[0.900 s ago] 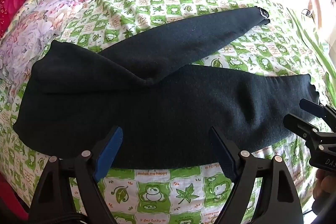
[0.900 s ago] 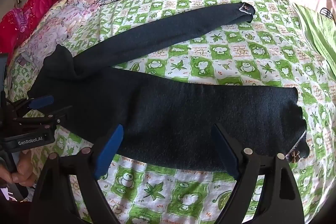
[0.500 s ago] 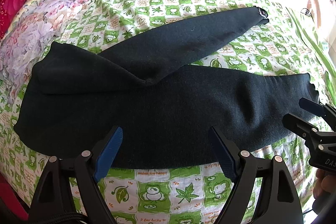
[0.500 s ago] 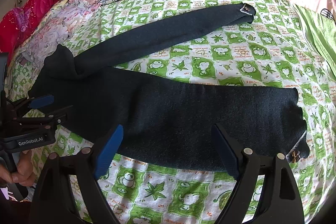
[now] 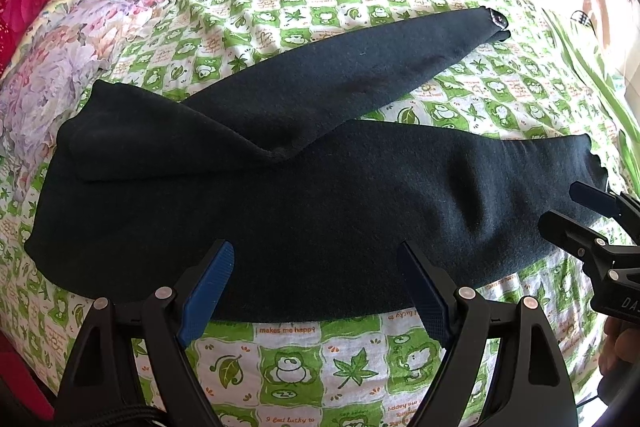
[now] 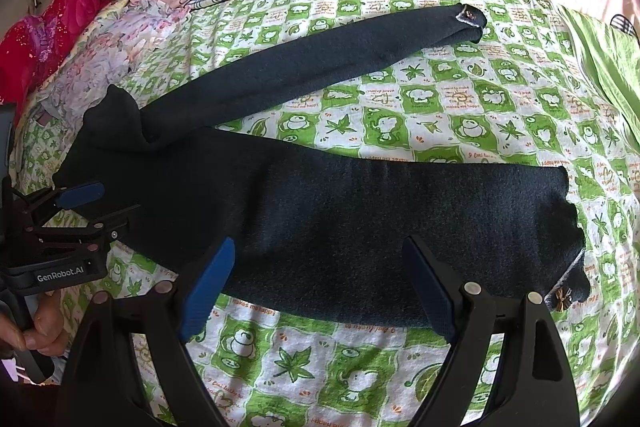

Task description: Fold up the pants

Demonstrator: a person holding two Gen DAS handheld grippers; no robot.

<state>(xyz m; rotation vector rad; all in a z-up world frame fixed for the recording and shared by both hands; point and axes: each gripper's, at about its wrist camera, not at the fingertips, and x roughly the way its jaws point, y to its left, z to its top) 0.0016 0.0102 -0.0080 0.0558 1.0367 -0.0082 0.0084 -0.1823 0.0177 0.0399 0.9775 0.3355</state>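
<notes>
the left gripper (image 5: 316, 287) pointed steeply downward with its jaws spread wide and nothing between its blue pads. the right gripper (image 6: 320, 287) took the same steep downward tilt, jaws equally wide and empty. each gripper showed at the edge of the other's view, side on, the right gripper at the right edge of the left view and the left gripper at the left edge of the right view. a hand (image 6: 40, 323) was wrapped around the left gripper's handle, fingers curled.

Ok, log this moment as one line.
left hand-held gripper: open | right hand-held gripper: open | dark pants: flat on bed, legs apart, unfolded
</notes>
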